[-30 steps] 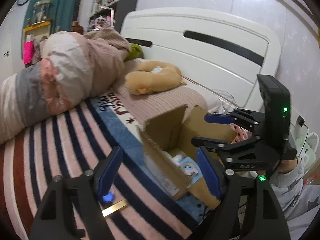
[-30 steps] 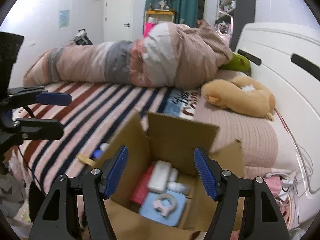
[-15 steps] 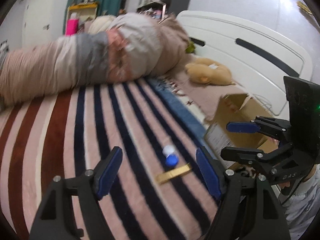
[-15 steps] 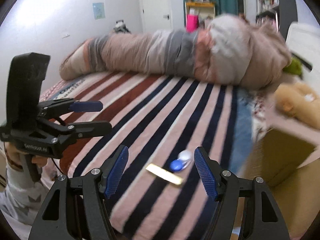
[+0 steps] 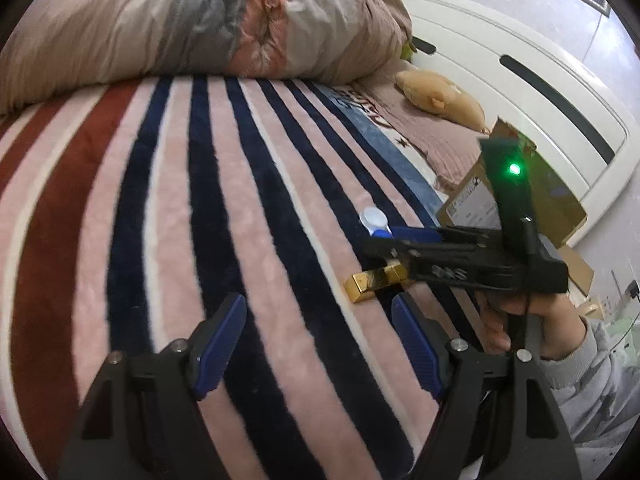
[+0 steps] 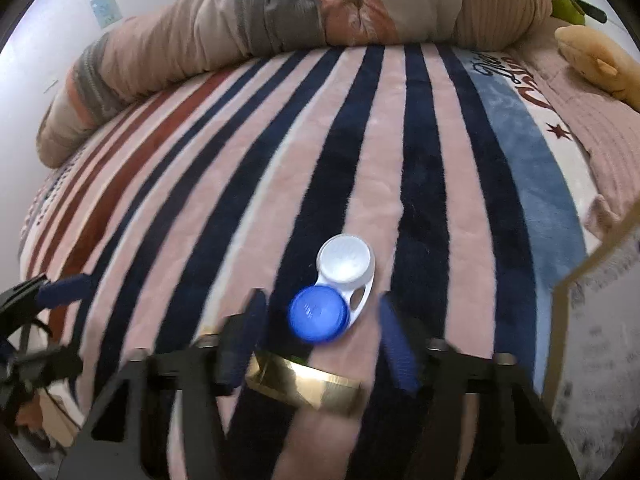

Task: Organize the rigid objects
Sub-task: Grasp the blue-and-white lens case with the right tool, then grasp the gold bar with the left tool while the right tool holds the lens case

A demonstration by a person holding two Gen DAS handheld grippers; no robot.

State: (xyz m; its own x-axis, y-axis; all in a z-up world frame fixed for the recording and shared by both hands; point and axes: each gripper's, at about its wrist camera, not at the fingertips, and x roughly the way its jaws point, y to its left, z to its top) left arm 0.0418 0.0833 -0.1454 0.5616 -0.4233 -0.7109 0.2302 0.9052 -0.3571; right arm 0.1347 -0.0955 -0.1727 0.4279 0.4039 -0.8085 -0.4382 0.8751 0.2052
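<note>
The right tongs [image 6: 320, 332] hang wide over the contact lens case [image 6: 340, 292] on the striped bed [image 6: 360, 140], the gold bar [image 6: 308, 388] nearest. Left tongs [image 5: 316, 344] wide, empty. Pickup seems underway; next, likely closing, then the cardboard box [image 5: 480, 200] beyond.

The blanket [image 6: 420, 128] is plush, fuzzy cloth, matt, with a soft nap. On it the lens case [image 6: 336, 292] is smooth plastic, its white cap matt, its blue cap slightly shiny. The gold bar [image 5: 376, 282] near the blanket's right edge has a glossy, mirror-like finish. The box [image 5: 472, 200] is plain matt cardboard with a paper label. The quilt [image 5: 192, 28] is ribbed, soft cloth. The right gripper [image 5: 394, 240] looks like matt black plastic with blue ridged pads.
</note>
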